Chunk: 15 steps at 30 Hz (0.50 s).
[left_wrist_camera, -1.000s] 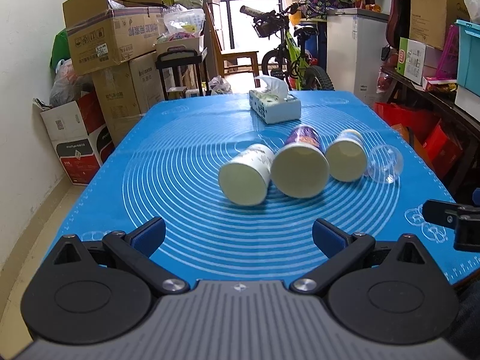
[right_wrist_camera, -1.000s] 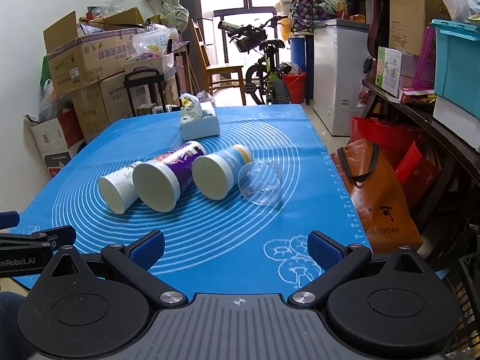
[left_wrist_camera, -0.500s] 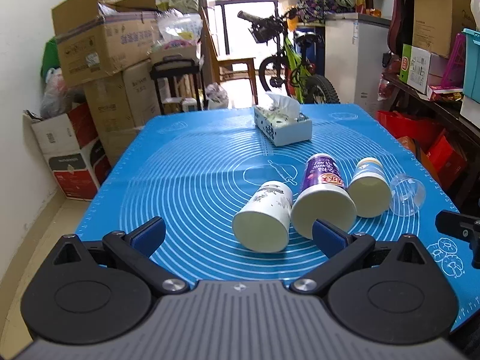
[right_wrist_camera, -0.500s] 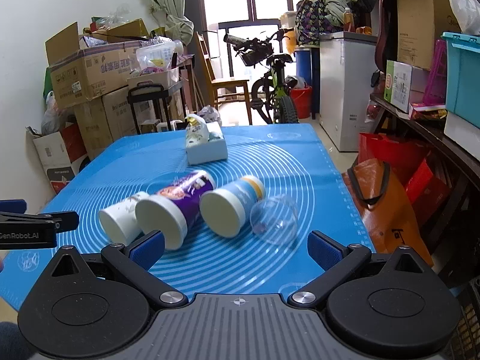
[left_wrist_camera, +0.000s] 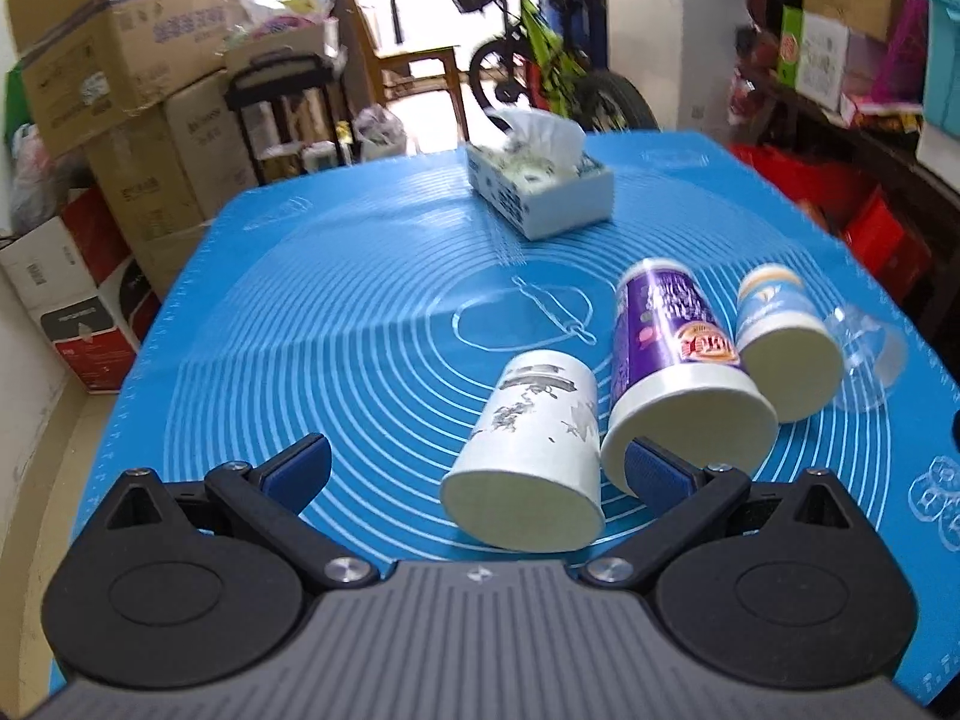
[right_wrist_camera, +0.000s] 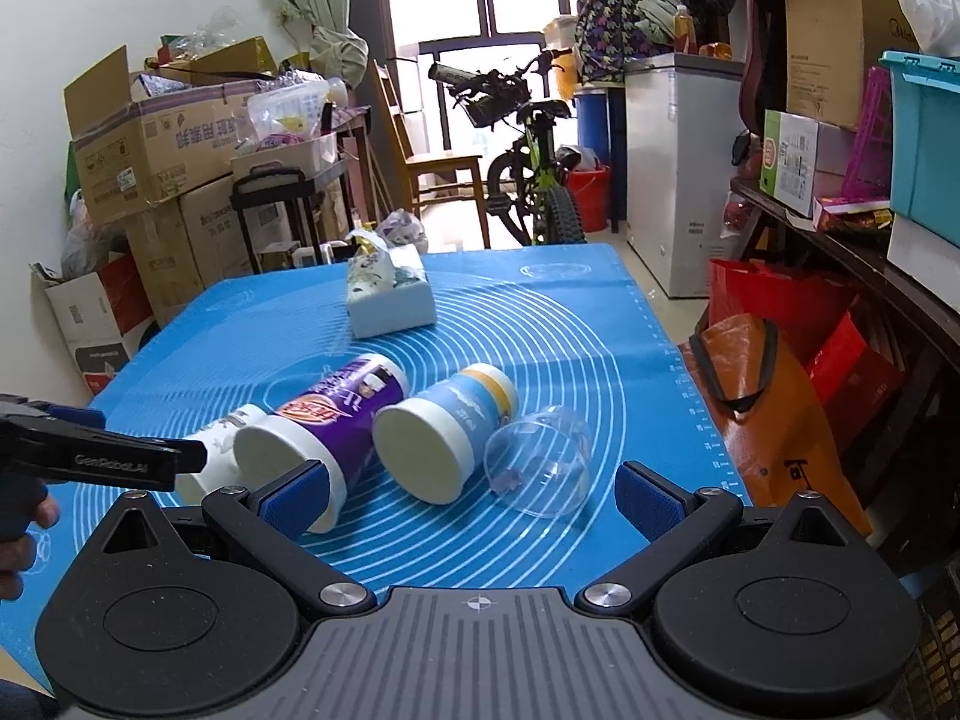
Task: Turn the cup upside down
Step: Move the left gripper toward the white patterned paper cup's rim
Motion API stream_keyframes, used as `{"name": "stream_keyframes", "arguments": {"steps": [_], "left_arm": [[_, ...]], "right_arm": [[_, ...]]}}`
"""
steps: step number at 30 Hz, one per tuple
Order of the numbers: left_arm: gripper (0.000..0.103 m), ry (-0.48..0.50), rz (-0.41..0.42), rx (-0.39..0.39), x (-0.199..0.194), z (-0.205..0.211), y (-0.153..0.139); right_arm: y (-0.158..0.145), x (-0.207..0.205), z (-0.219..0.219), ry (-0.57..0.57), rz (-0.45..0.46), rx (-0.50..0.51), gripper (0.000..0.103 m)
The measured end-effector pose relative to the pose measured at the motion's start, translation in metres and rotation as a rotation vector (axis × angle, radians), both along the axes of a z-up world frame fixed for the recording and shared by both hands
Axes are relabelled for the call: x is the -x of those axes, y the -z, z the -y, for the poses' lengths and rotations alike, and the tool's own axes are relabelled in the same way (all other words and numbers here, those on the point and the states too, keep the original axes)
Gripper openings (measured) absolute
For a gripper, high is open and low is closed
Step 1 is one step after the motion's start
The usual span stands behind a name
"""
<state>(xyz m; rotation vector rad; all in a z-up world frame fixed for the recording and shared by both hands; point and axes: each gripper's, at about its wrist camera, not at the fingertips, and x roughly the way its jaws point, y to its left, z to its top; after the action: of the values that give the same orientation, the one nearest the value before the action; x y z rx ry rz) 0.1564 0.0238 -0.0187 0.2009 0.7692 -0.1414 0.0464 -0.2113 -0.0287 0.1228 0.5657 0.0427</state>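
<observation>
Several cups lie on their sides in a row on the blue mat [left_wrist_camera: 360, 324]. From left: a white cup with grey print [left_wrist_camera: 528, 450], a purple cup [left_wrist_camera: 678, 360], a light blue cup [left_wrist_camera: 780, 342] and a clear plastic cup [left_wrist_camera: 870, 354]. My left gripper [left_wrist_camera: 477, 465] is open, its jaws standing either side of the white cup's mouth end without touching it. My right gripper [right_wrist_camera: 471, 489] is open and empty, just in front of the light blue cup [right_wrist_camera: 447, 429] and clear cup [right_wrist_camera: 540, 462]. The left gripper shows at the left edge of the right wrist view [right_wrist_camera: 90, 456].
A tissue box [left_wrist_camera: 540, 192] stands on the far part of the mat. Cardboard boxes [left_wrist_camera: 120, 90] are stacked at the left. A bicycle [right_wrist_camera: 528, 150], a white freezer [right_wrist_camera: 678, 174] and shelves with an orange bag [right_wrist_camera: 774, 420] stand behind and to the right.
Both grippers have moved forward toward the cups. My left gripper has come in around the white cup; the cups have not moved.
</observation>
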Motion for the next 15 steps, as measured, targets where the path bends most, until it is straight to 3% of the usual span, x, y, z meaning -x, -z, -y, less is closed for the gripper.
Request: {"name": "stream_keyframes", "arguments": {"steps": [5,12,13,15], "left_arm": [[0.103,0.037,-0.025,-0.075,-0.008,0.008,0.009],[0.102,0.062,-0.092,-0.103,-0.025,0.01,0.026],[0.101,0.064,-0.098,-0.102,-0.026,0.01,0.028],[0.087,0.073,-0.11,-0.086,-0.027,0.01,0.031]], "right_arm": [[0.004,-0.003,0.005,0.013,-0.011,-0.007,0.1],[0.009,-0.006,0.008,0.017,-0.025,-0.014,0.1],[0.009,-0.006,0.008,0.018,-0.025,-0.014,0.1],[0.008,-0.006,0.008,0.02,-0.024,-0.014,0.1]]}}
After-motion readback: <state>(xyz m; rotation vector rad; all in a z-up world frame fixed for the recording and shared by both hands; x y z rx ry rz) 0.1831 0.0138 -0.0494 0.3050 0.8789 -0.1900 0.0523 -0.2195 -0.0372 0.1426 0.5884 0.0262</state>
